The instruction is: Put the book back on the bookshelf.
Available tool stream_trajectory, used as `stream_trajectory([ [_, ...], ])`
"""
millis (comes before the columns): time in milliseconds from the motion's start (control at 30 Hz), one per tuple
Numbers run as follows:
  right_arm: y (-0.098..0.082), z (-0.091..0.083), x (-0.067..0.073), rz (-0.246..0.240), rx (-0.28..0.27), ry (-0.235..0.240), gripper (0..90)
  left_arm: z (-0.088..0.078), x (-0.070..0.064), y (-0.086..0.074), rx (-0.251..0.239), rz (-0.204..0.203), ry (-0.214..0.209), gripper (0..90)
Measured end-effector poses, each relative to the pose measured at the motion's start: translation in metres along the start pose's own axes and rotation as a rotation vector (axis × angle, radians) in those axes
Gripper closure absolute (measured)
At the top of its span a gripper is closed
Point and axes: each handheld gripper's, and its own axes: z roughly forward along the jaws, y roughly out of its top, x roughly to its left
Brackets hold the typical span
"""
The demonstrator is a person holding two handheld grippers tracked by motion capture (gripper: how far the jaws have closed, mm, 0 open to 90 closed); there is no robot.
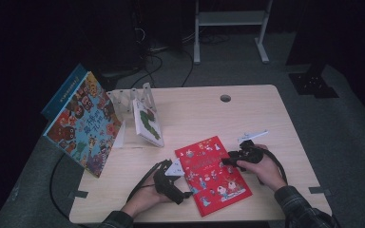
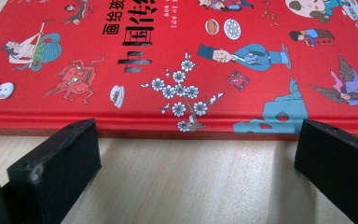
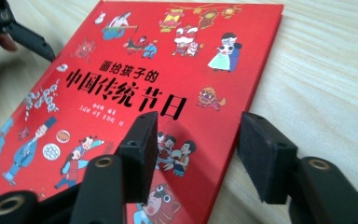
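A red picture book [image 1: 214, 175] with cartoon figures and black title characters lies flat on the wooden table [image 1: 266, 118], near its front edge. My left gripper [image 1: 186, 184] rests on the table at the book's left edge. In the left gripper view its jaws [image 2: 198, 140] stand wide open, facing the book's spine [image 2: 177, 126] and not touching it. My right gripper [image 1: 226, 161] sits at the book's right side. It [image 3: 198, 135] is open, straddling the book's edge [image 3: 223, 154], one jaw above the cover and the other above bare table. The left gripper [image 3: 23, 35] shows at the far corner.
A large colourful book [image 1: 83, 126] leans at the table's left edge, with a blue book [image 1: 62, 91] behind it. A white rack [image 1: 126, 99] holds a small white book with a green picture [image 1: 147, 122]. A round hole [image 1: 225, 98] lies near the table's back edge.
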Motion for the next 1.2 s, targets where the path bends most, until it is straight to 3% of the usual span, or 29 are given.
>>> stream_trajectory([
  [67,-0.001,0.000,-0.003,0.031,-0.015,0.013,49.9,0.000,0.000,0.000,0.000,0.000,-0.001,0.0],
  [467,-0.004,-0.004,-0.011,0.103,-0.033,0.039,63.9,0.000,0.000,0.000,0.000,0.001,-0.001,0.0],
  [700,-0.004,-0.005,-0.013,0.112,-0.040,0.029,71.9,0.000,0.000,0.000,0.000,0.001,-0.001,0.0],
  [1033,-0.006,-0.006,-0.017,0.156,-0.058,0.048,76.1,0.000,0.000,0.000,-0.001,0.001,0.000,0.0],
  [1200,-0.006,-0.008,-0.017,0.153,-0.062,0.042,78.9,0.000,0.000,0.000,-0.001,0.001,0.000,0.0],
])
